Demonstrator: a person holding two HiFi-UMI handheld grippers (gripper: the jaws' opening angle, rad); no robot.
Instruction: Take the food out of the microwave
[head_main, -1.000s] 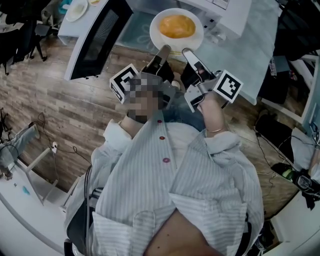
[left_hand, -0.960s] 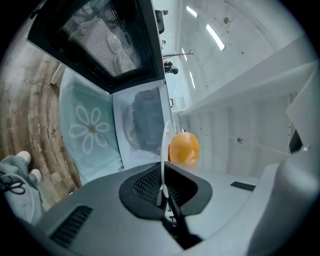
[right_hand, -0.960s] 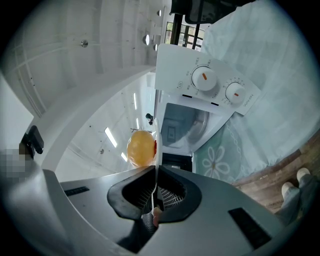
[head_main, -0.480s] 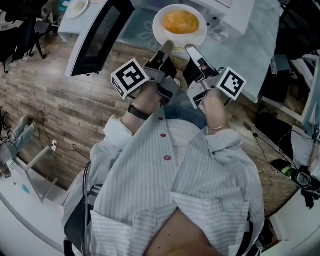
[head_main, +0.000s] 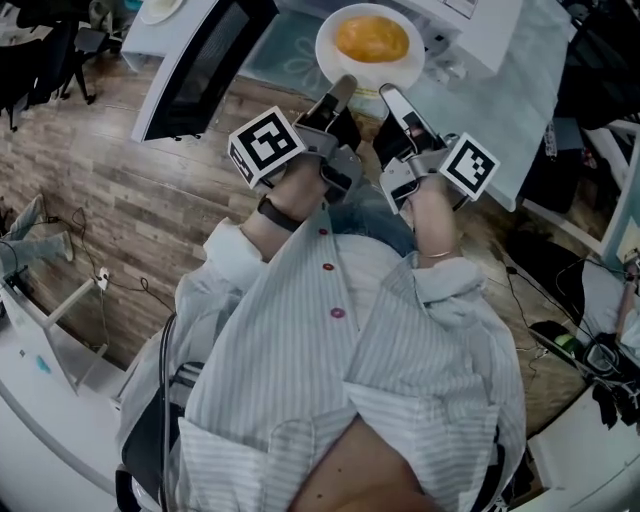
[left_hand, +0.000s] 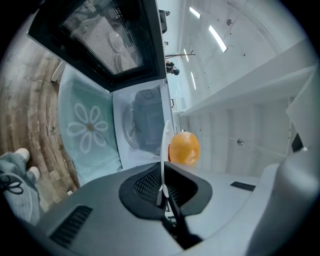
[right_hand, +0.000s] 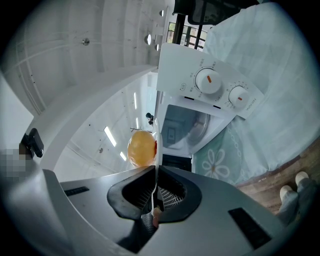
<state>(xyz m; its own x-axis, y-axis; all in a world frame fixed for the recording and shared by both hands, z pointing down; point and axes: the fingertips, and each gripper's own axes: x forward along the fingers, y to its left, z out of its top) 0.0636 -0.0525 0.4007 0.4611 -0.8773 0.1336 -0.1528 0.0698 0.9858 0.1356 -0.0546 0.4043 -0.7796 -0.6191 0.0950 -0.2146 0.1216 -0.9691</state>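
Observation:
A white plate (head_main: 345, 58) carrying a round orange-yellow food (head_main: 372, 38) is held level over the table's front edge, in front of the open microwave (head_main: 478, 22). My left gripper (head_main: 342, 92) is shut on the plate's near-left rim and my right gripper (head_main: 391, 97) on its near-right rim. The left gripper view has the rim (left_hand: 164, 145) edge-on between the jaws of the left gripper (left_hand: 162, 187), the food (left_hand: 184, 148) beyond. In the right gripper view the rim (right_hand: 157, 145) sits pinched in the right gripper (right_hand: 154, 192), beside the food (right_hand: 141, 147).
The microwave door (head_main: 200, 55) hangs open to the left. Its dial panel (right_hand: 216, 86) and its cavity (left_hand: 142, 125) show in the gripper views. A pale teal flower-print cloth (head_main: 520, 90) covers the table. Wood floor and cables lie below, and clutter stands at the right.
Both grippers keep their hold on the plate and stay almost still. The whole view has drifted a little, so plate and microwave sit slightly higher in frame.

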